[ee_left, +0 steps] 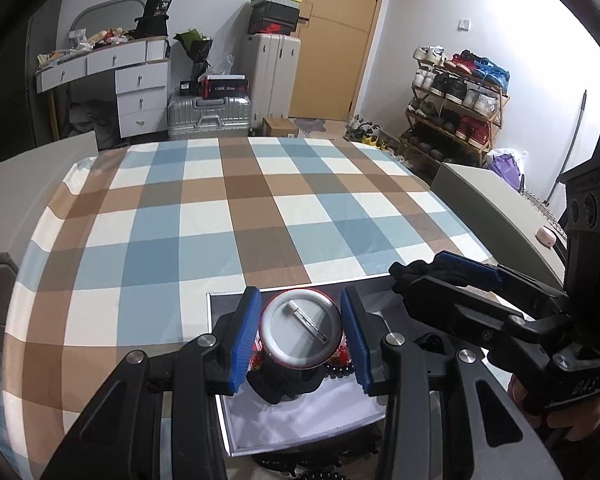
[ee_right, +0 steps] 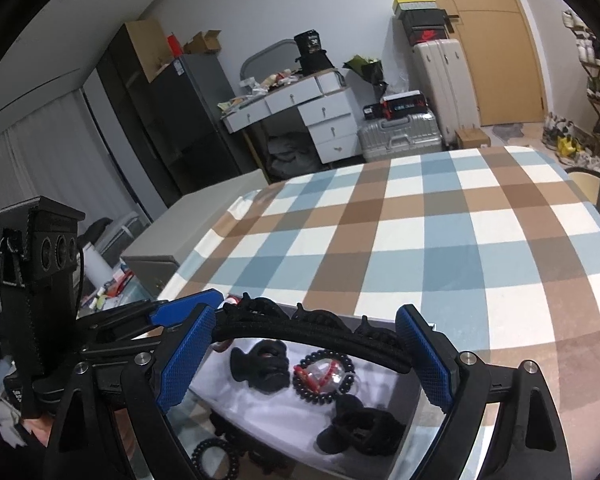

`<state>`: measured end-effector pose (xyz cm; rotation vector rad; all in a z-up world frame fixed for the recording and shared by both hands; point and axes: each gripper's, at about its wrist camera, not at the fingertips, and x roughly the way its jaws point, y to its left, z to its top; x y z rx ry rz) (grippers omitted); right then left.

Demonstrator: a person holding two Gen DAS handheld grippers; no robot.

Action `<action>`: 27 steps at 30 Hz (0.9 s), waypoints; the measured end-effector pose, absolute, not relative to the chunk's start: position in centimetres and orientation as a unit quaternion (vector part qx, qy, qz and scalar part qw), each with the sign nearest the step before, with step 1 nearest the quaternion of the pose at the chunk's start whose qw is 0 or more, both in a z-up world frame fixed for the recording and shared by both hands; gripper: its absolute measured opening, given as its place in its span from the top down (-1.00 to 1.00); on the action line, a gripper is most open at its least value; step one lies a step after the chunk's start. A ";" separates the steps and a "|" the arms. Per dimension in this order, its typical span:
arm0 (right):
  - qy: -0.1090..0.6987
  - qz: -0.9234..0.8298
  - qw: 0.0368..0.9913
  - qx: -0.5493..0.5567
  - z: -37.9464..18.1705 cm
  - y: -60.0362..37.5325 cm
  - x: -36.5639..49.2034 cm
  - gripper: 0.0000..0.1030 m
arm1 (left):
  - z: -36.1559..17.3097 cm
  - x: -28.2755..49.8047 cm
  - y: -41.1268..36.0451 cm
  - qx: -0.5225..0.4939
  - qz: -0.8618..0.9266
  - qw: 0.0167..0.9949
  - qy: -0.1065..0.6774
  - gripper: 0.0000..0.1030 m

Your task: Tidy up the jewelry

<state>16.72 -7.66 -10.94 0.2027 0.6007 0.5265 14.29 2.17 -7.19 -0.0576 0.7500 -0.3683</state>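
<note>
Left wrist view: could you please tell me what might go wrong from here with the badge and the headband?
1. The left gripper pinches the badge only by its rim, so it may pivot or slip out.
2. The right gripper carries the headband over a tray that already holds clips and a bracelet; it could snag on them.
3. The two grippers sit close together and may bump.

My left gripper has black angular linkage arms, round silver screw heads at the pivots and blue ribbed pads. My right gripper matches, its blue pads cross-hatched. Each carries a black box with three round lenses and white lettering on its frame.
</note>
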 end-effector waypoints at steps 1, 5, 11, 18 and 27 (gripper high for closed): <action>0.293 0.253 0.917 0.096 -11.0 -7.6 16.8 -0.79 | -7.3 14.5 2.1 -0.028 -0.181 0.912 0.366 0.32; 0.299 0.249 0.917 0.090 -11.4 -7.5 17.0 -0.79 | -7.4 14.7 2.0 -0.026 -0.185 0.911 0.369 0.31; 0.301 0.246 0.917 0.087 -11.6 -7.4 17.3 -0.79 | -7.6 15.1 2.1 -0.030 -0.188 0.908 0.373 0.31; 0.298 0.252 0.916 0.090 -11.4 -7.6 17.0 -0.79 | -7.8 15.2 2.0 -0.018 -0.181 0.906 0.382 -0.16; 0.276 0.234 0.928 0.090 -10.6 -9.2 14.8 -0.85 | -6.8 13.8 2.1 -0.010 -0.158 0.915 0.371 -0.23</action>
